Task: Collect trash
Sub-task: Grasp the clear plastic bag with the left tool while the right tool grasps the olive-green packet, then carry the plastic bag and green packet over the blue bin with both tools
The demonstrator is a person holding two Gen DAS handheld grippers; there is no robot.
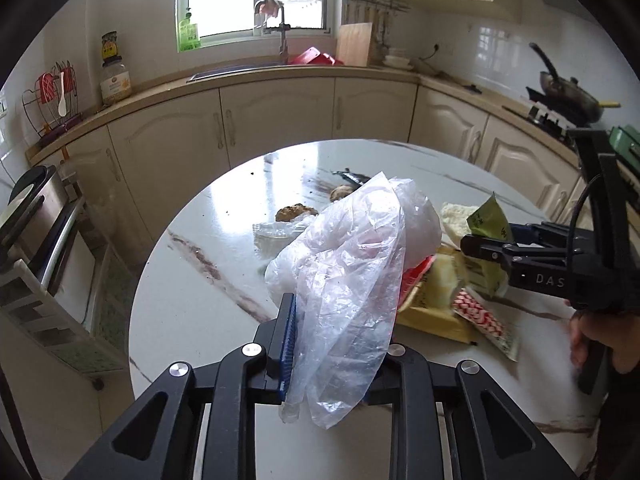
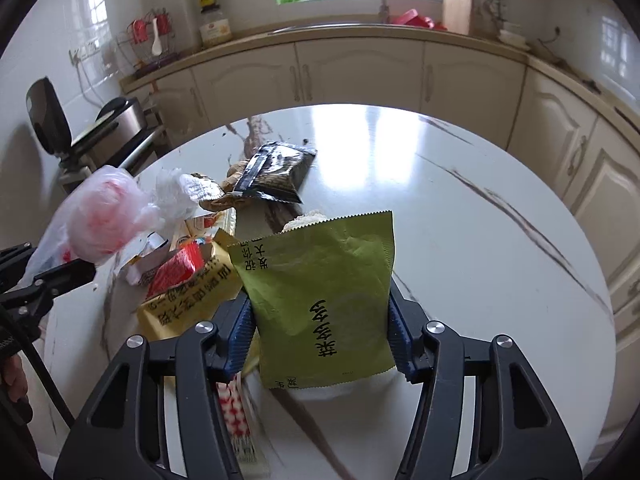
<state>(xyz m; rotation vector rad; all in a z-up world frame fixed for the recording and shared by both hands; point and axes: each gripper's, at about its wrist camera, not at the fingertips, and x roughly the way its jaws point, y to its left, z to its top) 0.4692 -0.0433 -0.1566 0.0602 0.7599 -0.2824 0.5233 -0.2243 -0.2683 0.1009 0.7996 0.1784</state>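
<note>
Over a round marble-patterned counter (image 1: 192,264) strewn with wrappers, both sets of tongs have something in hand. The left tongs (image 1: 332,344) are clamped on a crumpled clear plastic bag (image 1: 352,264), held above the counter; the right tongs (image 2: 320,332) grip a green snack packet (image 2: 324,292) by its side edges, just over the litter.

Both catches look light and limp. The bag's thin film seems likely to slip or tear, so a bunched fold is the safer hold, while the stiffer packet takes a pinch across its sealed edges.

The right wrist view alone shows a black foil wrapper (image 2: 276,172) farther back and something red inside the bag. The left wrist view alone shows a hand (image 1: 600,340) on the right tool and a red-and-white checked sachet (image 1: 484,320) beside a yellow packet (image 1: 432,304).
</note>
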